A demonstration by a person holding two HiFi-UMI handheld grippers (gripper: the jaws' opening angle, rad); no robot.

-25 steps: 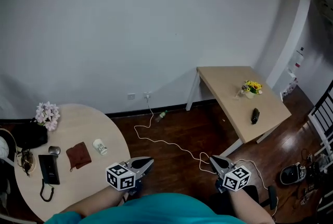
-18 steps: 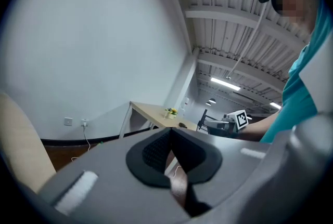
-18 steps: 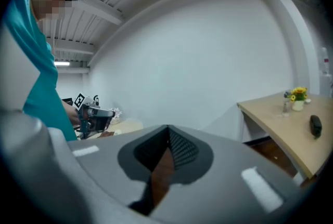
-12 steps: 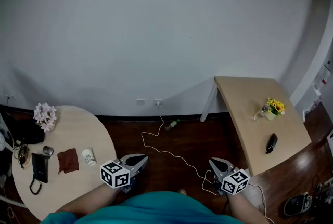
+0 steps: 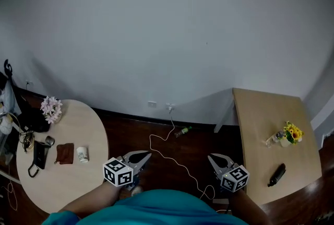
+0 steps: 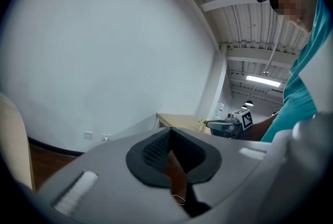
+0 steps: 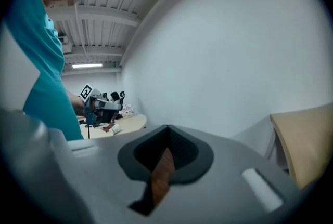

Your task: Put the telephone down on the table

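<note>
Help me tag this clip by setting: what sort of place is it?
Probably a sparse office or studio: a bare white wall, a round table and a plain rectangular desk on a dark wood floor, and strip lights under an exposed ceiling.

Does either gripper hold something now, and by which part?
Nothing is held. The left gripper and the right gripper are both shut and empty.
</note>
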